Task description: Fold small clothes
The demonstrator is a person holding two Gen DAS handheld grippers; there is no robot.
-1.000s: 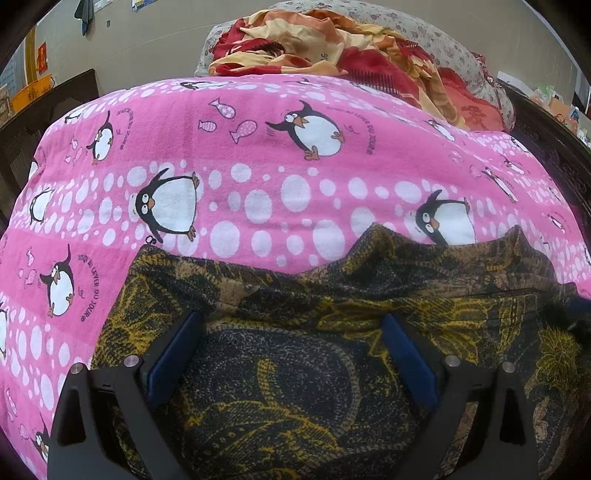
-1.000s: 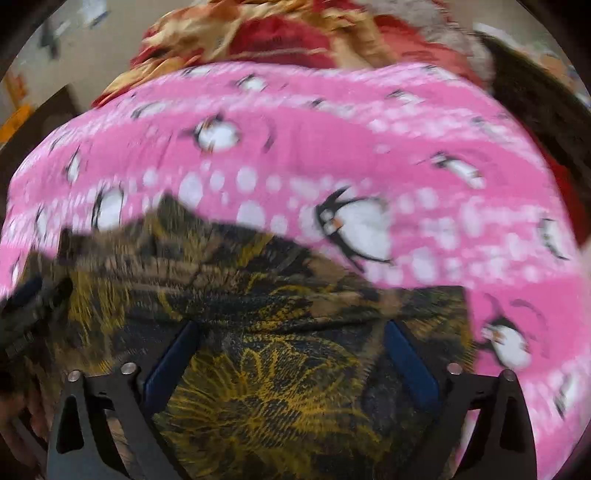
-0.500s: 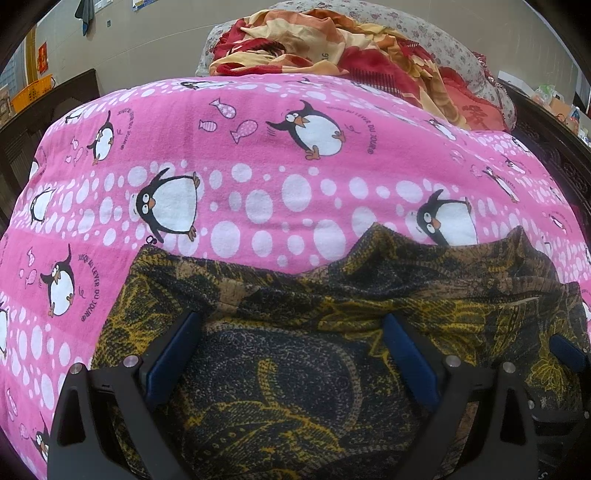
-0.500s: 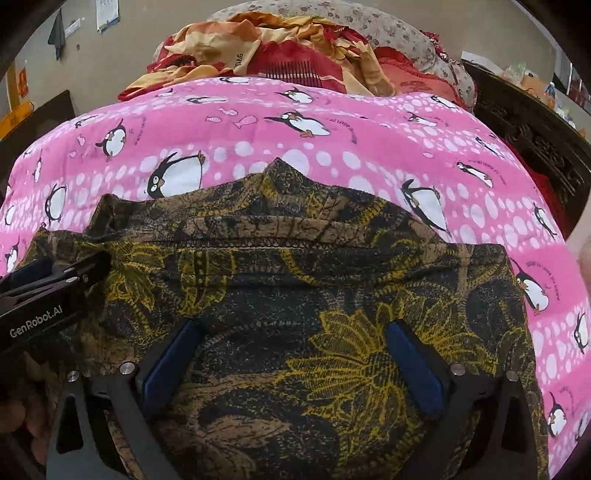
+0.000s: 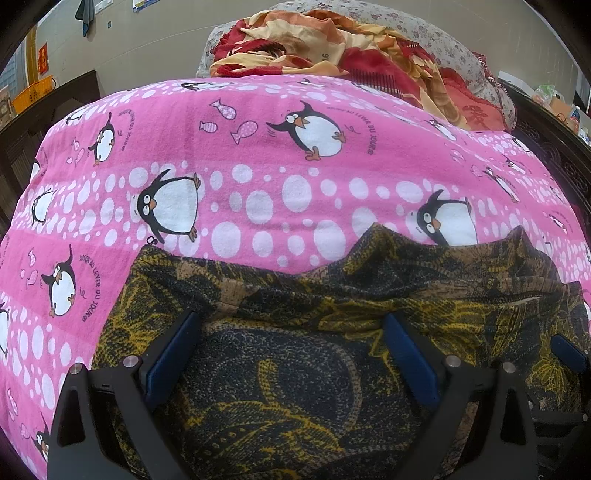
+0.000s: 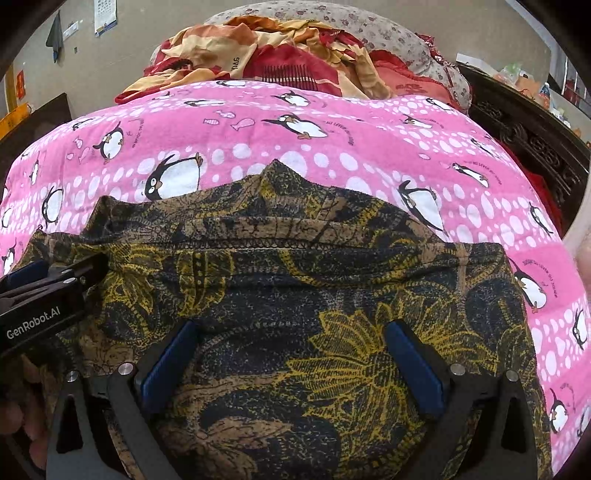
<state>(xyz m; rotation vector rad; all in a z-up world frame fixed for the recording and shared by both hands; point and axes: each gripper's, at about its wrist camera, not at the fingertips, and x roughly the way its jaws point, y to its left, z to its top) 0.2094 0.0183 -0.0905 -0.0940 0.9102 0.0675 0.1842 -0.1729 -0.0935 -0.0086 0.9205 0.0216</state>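
A small dark garment [image 5: 295, 317] with a yellow and brown floral print lies on a pink penguin blanket [image 5: 258, 155]. The same garment [image 6: 295, 266] fills the lower part of the right wrist view, its stitched hem running across. My left gripper [image 5: 291, 350] hovers open over the garment's left part, blue pads wide apart, nothing between them. My right gripper [image 6: 291, 354] is open over the right part in the same way. The left gripper's body [image 6: 44, 299] shows at the left edge of the right wrist view. One right fingertip [image 5: 569, 352] shows at the left wrist view's right edge.
A crumpled red and orange quilt [image 5: 332, 44] and a floral pillow [image 6: 351, 29] lie at the far end of the bed. Dark carved wooden furniture [image 6: 535, 136] stands on the right. A person's hand [image 6: 22, 421] shows at the lower left.
The right gripper has swung left and steadied, so the garment now lies centred under it. The left gripper has stayed still, and the right gripper's fingertip has come into its view.
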